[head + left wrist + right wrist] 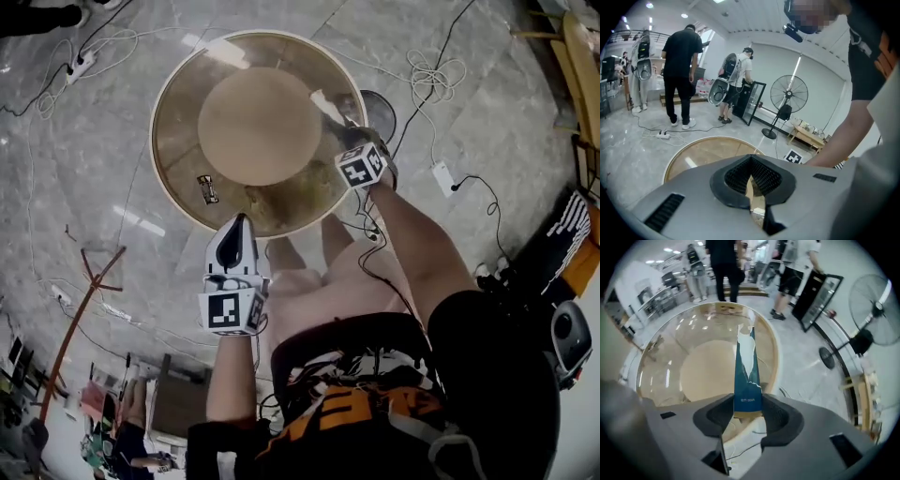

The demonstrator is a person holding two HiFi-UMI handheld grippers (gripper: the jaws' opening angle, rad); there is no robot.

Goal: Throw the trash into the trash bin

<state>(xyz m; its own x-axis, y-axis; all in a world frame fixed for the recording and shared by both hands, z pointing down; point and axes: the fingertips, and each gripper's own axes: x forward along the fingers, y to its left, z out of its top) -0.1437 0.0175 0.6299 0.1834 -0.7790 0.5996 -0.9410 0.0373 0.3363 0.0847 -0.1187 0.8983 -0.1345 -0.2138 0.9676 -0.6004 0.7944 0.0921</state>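
The right gripper (748,405) has its jaws closed on the lower end of a torn blue wrapper (746,376). Both pads press its edges, and the strip stands up from them, white showing where the blue is ripped open near the top. In the head view this gripper sits over the right rim of the round glass tabletop (178,122), so the trash is held in the air above that edge. The left gripper (751,161) has its jaws together, tips meeting with nothing between them, and it hangs at the near rim of the same tabletop. A tan disc shows in the middle under the glass, and a small dark scrap (207,188) lies on the glass toward its left side — what it is cannot be made out. Beyond the tabletop is grey marble floor with trailing cables and a power strip (662,136). A standing fan (876,310) is off to the right, and two people (682,70) stand with their backs turned farther off.
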